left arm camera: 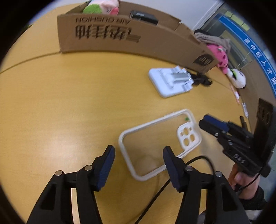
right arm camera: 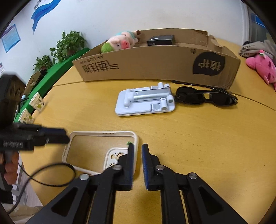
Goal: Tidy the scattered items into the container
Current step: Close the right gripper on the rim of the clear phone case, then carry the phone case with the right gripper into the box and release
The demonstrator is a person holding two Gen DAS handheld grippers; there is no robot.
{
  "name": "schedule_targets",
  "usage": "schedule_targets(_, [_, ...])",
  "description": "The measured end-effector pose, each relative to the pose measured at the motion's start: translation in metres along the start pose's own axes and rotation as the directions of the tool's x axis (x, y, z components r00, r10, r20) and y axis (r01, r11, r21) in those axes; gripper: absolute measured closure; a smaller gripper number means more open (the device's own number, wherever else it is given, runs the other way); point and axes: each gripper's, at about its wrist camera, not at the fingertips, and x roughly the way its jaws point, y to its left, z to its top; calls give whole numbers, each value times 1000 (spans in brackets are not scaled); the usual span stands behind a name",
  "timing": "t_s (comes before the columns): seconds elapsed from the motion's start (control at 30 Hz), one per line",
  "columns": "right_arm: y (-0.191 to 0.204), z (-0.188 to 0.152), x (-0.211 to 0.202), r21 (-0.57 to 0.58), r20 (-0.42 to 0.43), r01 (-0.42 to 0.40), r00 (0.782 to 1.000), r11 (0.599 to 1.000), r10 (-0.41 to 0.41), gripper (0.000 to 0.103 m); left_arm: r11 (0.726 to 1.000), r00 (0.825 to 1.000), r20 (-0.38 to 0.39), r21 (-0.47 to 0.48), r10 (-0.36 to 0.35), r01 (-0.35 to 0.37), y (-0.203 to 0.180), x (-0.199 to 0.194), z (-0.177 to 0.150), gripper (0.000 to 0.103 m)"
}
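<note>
Grippers close in on a clear phone case [left arm camera: 159,143] as I watch from the left wrist camera: my left gripper [left arm camera: 138,166] hangs over the case's near end with its jaws spread wide and nothing between them. Beyond the case lies a white phone stand [left arm camera: 169,82], and behind that the cardboard box [left arm camera: 120,37], already holding a plush pig [left arm camera: 101,6] and a black box [left arm camera: 144,16]. My right gripper [left arm camera: 209,123] comes in at the case's right side.

From the right wrist camera, my right gripper [right arm camera: 137,165] has its jaws nearly together, a narrow gap left, with the case's [right arm camera: 101,149] right edge just at the left finger; I cannot tell whether it touches. Sunglasses [right arm camera: 205,97] lie beside the stand [right arm camera: 144,101], just before the cardboard box [right arm camera: 155,63].
</note>
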Motion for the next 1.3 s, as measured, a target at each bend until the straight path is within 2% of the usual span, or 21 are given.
schedule_targets(0.03, [1,0,1,-4,-1,-1,1000,1000,1,58,1000,1000,-11,-5,7,-8,2,3,-2,46])
schedule_targets(0.07, [5,0,3,-15,-4,6,1000,1000,-6,42,1000,1000,1,2,14,-14,2,3,-4,45])
schedule_targets(0.13, [11,-2,10,-47,-26,25,999,999,-26,40,997,999,18,49,50,-51,-2,5,-7,49])
schedule_targets(0.17, [13,-3,16,-60,-48,37,998,997,-40,46,995,997,23,64,69,-70,-4,6,-9,53])
schedule_targets(0.2, [14,-6,21,-74,-59,60,996,995,-65,63,994,996,26,74,81,-83,-6,8,-9,80])
schedule_targets(0.23, [16,-7,21,-89,-52,85,995,992,-90,75,994,996,21,63,86,-87,-5,9,-9,92])
schedule_targets(0.27, [17,-8,21,-94,-51,84,995,992,-89,89,995,996,32,54,79,-80,-2,9,-9,92])
schedule_targets(0.47, [13,-10,17,-86,-45,60,997,994,-64,93,995,992,82,27,91,-94,3,13,-6,96])
schedule_targets(0.6, [17,-7,1,-87,32,65,998,994,-63,93,997,990,128,31,63,-68,4,-1,1,96])
schedule_targets(0.73, [20,8,-13,-92,83,72,994,993,-64,93,996,976,212,62,56,-71,-6,-29,24,96])
schedule_targets(0.93, [20,58,-40,-105,197,88,978,991,-66,93,989,941,337,127,26,-73,-18,-76,68,96])
schedule_targets(1.1, [22,111,-65,-124,297,117,952,985,-76,93,981,913,408,174,12,-90,-26,-102,113,96])
schedule_targets(1.2, [19,142,-71,-122,334,120,940,985,-73,93,979,905,426,180,9,-95,-25,-110,141,96])
schedule_targets(1.3, [13,171,-67,-107,342,105,937,989,-62,93,976,909,418,194,7,-97,-19,-112,170,96])
